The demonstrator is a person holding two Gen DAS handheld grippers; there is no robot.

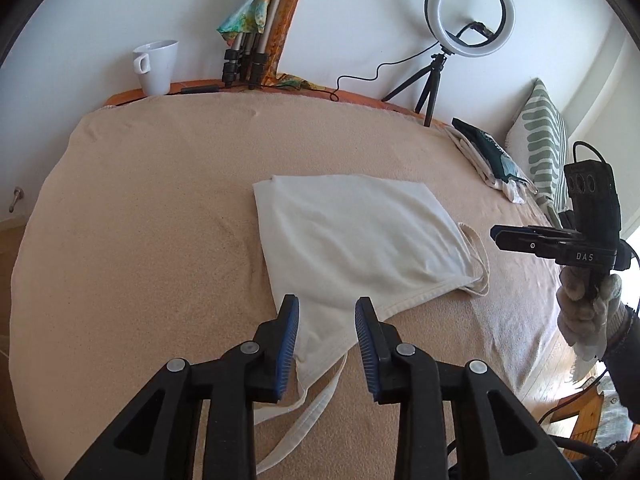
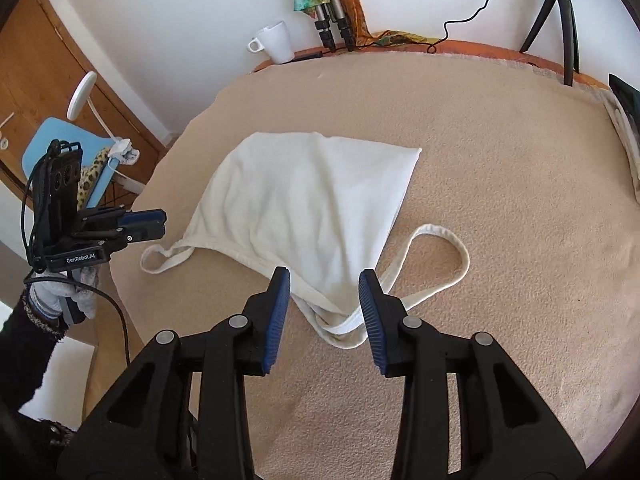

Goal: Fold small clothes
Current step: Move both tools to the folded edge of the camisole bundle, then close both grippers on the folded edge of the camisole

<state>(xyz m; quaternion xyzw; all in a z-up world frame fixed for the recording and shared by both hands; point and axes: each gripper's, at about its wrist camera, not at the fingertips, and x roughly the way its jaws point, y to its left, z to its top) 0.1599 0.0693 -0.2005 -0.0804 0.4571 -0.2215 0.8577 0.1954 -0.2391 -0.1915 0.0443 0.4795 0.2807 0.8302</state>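
Observation:
A cream sleeveless top [image 1: 352,236] lies folded on the beige blanket [image 1: 160,208], straps loose at its near end. My left gripper [image 1: 327,308] is open, jaws either side of the top's near strap corner, just above it. In the right wrist view the same top [image 2: 304,200] lies ahead. My right gripper [image 2: 325,280] is open over its other strap corner, with one strap looping to the right [image 2: 460,252]. Each gripper also shows in the other's view: the right one [image 1: 500,237] and the left one [image 2: 160,222], both off the garment.
A white mug [image 1: 157,66], folded tripods [image 1: 244,60] and a ring light on a small tripod [image 1: 468,12] stand along the far edge. A pile of folded clothes [image 1: 492,160] and a striped pillow [image 1: 544,140] lie at the right. The blanket's left edge drops off near a blue chair [image 2: 60,140].

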